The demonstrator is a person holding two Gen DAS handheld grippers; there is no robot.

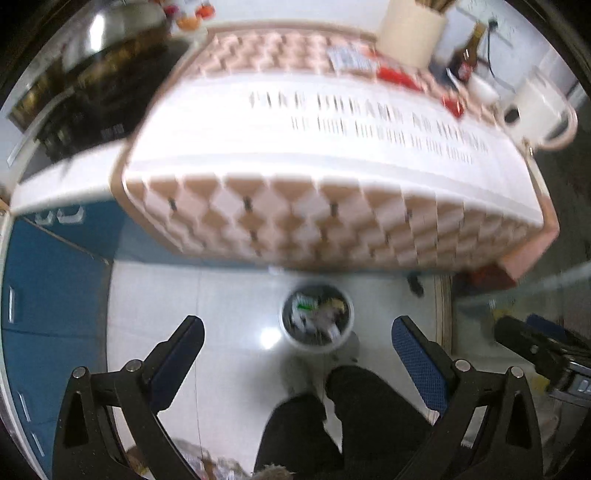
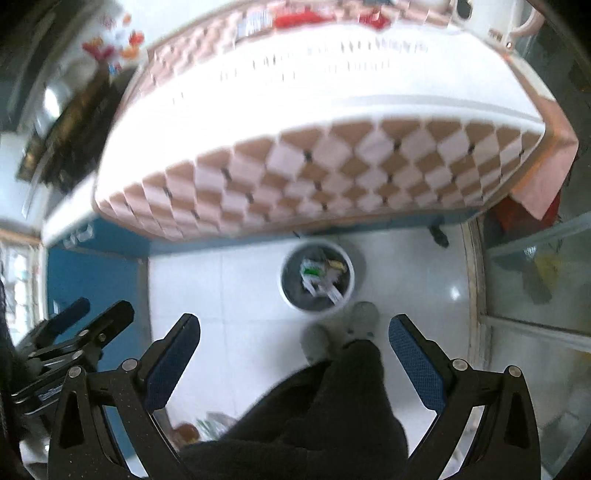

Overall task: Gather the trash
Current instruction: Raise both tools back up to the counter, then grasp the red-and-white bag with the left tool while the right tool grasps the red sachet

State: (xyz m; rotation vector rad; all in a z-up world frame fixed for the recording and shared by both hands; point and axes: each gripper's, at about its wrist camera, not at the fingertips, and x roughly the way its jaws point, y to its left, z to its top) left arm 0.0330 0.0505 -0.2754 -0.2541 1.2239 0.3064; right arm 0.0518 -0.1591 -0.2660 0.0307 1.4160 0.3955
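Note:
A round white trash bin [image 1: 317,320] [image 2: 317,278] with a dark liner stands on the white tiled floor below the table's front edge; crumpled wrappers and paper lie inside it. My left gripper [image 1: 297,332] hangs high above the floor, open, with nothing between its blue pads; the bin shows between them. My right gripper [image 2: 294,330] is likewise open and empty, the bin just beyond its fingertips. Red and white wrappers [image 1: 373,64] [image 2: 280,18] lie at the far side of the table. Both views are blurred.
A table with a pink-and-brown checked cloth [image 1: 332,155] [image 2: 314,122] fills the upper view. On it stand a cream container [image 1: 412,31], a dark bottle [image 1: 469,55] and a white jug [image 1: 543,107]. Blue cabinets [image 1: 48,295] are at left. A person's dark trouser legs [image 2: 332,406] and grey slippers [image 2: 364,317] are below.

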